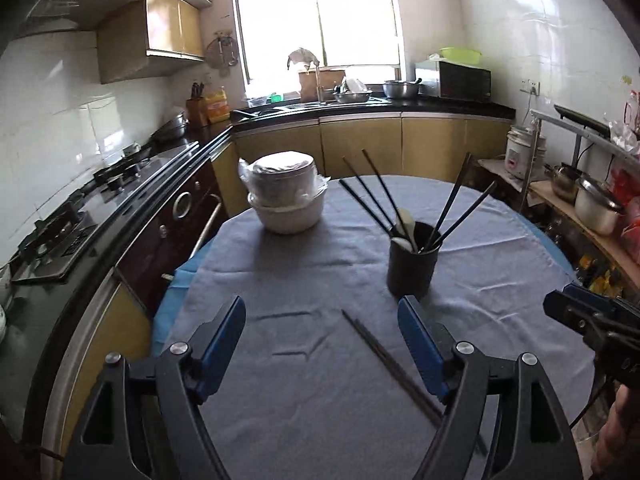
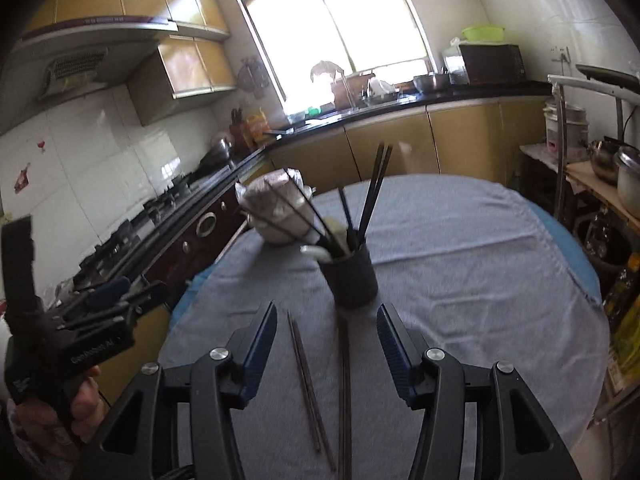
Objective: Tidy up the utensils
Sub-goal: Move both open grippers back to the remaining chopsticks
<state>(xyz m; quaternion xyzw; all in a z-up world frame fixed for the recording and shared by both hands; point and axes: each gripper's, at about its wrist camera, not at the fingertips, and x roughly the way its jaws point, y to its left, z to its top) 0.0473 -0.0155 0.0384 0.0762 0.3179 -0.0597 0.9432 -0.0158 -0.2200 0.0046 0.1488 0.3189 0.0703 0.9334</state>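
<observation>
A black holder cup [image 1: 414, 264] [image 2: 352, 280] stands on the grey-clothed round table [image 1: 304, 264] with several black chopsticks and white spoons in it. A pair of chopsticks [image 1: 384, 360] [image 2: 306, 380] lies flat on the cloth in front of the cup. My left gripper [image 1: 322, 308] [image 2: 136, 292] hovers open above that pair, holding nothing. My right gripper [image 2: 327, 312] [image 1: 560, 308] is open too. A second, darker and blurred pair of chopsticks [image 2: 344, 380] runs lengthwise between its fingers without touching the pads. I cannot tell whether this pair rests on the cloth.
Stacked white bowls [image 1: 286, 200] [image 2: 276, 212] in plastic wrap sit at the table's far left. A stove counter [image 1: 80, 232] runs along the left. A shelf with pots [image 1: 596, 204] is at the right. A person's hand [image 2: 80, 404] holds the left gripper's handle.
</observation>
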